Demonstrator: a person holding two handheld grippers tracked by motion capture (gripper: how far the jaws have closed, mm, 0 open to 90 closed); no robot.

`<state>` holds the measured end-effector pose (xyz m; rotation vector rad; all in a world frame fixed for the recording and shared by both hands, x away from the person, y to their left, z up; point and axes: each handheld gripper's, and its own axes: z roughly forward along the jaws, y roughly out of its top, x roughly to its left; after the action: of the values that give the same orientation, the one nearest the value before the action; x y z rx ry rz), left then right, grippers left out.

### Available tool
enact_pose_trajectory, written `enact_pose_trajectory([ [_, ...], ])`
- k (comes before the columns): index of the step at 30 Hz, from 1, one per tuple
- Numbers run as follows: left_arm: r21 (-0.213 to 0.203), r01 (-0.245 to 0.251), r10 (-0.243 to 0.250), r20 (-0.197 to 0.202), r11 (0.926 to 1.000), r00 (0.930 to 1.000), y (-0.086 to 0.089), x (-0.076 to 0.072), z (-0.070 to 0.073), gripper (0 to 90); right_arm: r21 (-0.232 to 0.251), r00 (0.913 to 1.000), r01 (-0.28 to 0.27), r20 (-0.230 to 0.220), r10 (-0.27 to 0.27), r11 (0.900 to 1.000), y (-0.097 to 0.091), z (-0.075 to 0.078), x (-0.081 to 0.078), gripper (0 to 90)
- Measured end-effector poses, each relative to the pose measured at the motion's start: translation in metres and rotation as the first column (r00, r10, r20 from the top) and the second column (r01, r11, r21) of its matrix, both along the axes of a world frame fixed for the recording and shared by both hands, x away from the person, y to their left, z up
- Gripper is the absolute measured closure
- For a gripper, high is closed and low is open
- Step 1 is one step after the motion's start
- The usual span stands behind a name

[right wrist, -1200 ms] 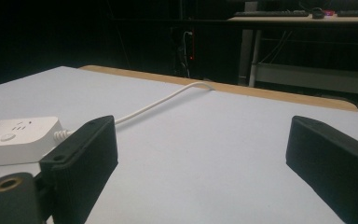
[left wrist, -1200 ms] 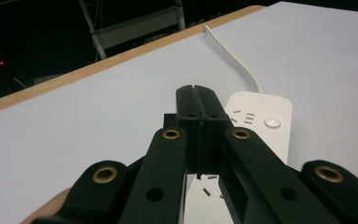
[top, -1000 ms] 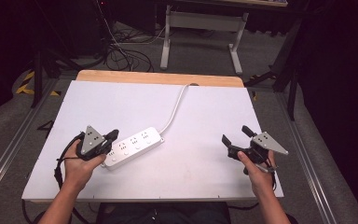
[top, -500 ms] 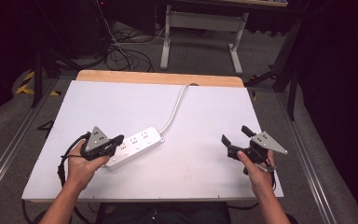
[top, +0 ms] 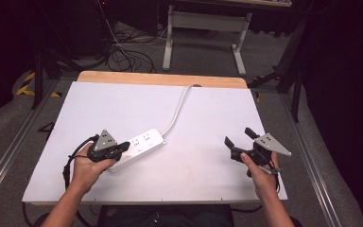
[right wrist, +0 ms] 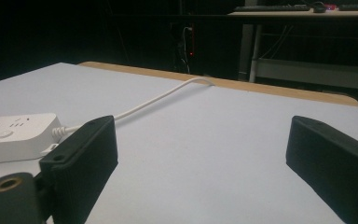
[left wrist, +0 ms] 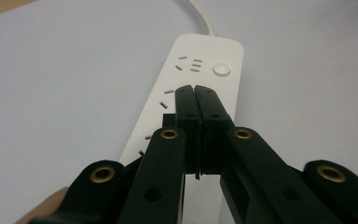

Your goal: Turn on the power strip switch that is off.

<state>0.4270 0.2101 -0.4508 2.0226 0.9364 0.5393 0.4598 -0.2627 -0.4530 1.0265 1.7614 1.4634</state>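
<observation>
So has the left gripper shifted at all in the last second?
Yes, slightly: the left gripper has crept forward along the white power strip, its shut jaws now lying further over the strip's near end.

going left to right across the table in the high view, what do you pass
left gripper with jaws shut → white power strip → its white cord curving up to the far edge → bare white tabletop → right gripper with jaws open

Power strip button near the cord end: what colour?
White, like the power strip; the button shows best in the left gripper view.
</observation>
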Motion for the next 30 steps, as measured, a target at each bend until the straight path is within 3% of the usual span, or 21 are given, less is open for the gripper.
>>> enact_pose_trajectory([
  [10,0.037,0.010,-0.007,-0.063,0.9993,0.9980,0.000,0.005,-0.007,88.7,0.000,1.0000,0.001,-0.003,-0.001,1.0000,0.000,0.000,0.000,9.2],
  [12,0.028,0.011,-0.009,-0.082,0.9995,0.9966,-0.001,0.006,-0.008,88.6,-0.002,1.0000,0.000,-0.005,0.000,1.0000,0.000,0.000,0.000,9.3],
  [18,0.053,0.017,-0.013,-0.088,0.9984,0.9961,-0.002,0.007,-0.010,88.3,-0.006,1.0000,0.004,-0.008,-0.004,1.0000,0.000,-0.001,0.001,9.2],
  [30,0.043,0.033,-0.027,-0.133,0.9985,0.9908,-0.005,0.007,-0.013,88.3,0.000,0.9999,0.005,-0.012,-0.005,1.0000,0.000,-0.001,0.000,9.3],
])
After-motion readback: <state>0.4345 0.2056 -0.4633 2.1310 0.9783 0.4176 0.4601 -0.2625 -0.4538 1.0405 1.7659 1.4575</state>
